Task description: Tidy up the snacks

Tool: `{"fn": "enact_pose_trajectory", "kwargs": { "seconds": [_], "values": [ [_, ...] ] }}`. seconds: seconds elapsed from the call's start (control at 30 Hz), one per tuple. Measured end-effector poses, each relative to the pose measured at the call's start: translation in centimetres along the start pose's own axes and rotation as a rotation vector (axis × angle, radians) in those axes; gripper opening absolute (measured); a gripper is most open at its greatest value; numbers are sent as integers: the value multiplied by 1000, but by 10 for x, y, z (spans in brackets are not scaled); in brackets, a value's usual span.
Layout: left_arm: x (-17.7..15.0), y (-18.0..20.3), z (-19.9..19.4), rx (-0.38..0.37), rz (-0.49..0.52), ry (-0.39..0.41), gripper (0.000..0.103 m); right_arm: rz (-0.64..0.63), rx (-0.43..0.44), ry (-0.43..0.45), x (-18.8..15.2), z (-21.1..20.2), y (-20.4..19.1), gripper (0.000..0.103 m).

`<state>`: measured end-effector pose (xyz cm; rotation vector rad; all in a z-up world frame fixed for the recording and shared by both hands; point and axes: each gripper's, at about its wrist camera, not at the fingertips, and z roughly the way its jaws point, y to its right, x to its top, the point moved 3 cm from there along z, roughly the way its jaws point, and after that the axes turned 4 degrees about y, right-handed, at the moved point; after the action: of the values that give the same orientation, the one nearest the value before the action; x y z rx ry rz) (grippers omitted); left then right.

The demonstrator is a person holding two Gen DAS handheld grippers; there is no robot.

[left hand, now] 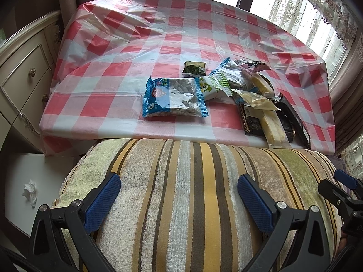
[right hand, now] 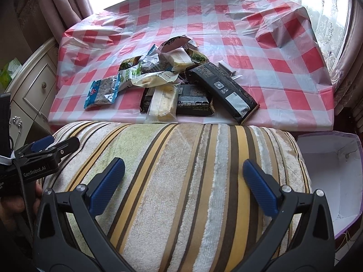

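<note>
A heap of snack packets lies on the red-and-white checked tablecloth (left hand: 127,45) (right hand: 272,52), near its front edge. A blue packet of seeds (left hand: 173,97) (right hand: 102,91) lies at the left of the heap. To its right are a green-and-white packet (left hand: 212,86), pale cake bars (left hand: 273,124) (right hand: 164,103) and long black packets (right hand: 226,90) (left hand: 292,117). My left gripper (left hand: 179,195) hovers open and empty over a striped cushion (left hand: 192,192), short of the table. My right gripper (right hand: 183,181) is likewise open and empty above that cushion (right hand: 181,170).
A cream drawer cabinet (left hand: 25,72) stands left of the table. A white box (left hand: 38,181) with crumpled tissue sits at lower left. An open purple-edged box (right hand: 333,170) sits right of the cushion. Curtains and windows lie behind the table.
</note>
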<state>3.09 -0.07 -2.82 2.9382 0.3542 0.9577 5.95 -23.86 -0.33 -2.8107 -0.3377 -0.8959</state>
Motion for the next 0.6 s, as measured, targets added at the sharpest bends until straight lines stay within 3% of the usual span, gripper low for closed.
{"fn": "enact_pose_trajectory", "kwargs": {
  "seconds": [0.27,0.6],
  "values": [
    [24,1,22,-32,-19,-18,101,-41,-43,-11,37,26,21,103],
    [66,39,48,-309,-71,-39,95,-90,-9,-55,70,76,40,102]
  ]
}}
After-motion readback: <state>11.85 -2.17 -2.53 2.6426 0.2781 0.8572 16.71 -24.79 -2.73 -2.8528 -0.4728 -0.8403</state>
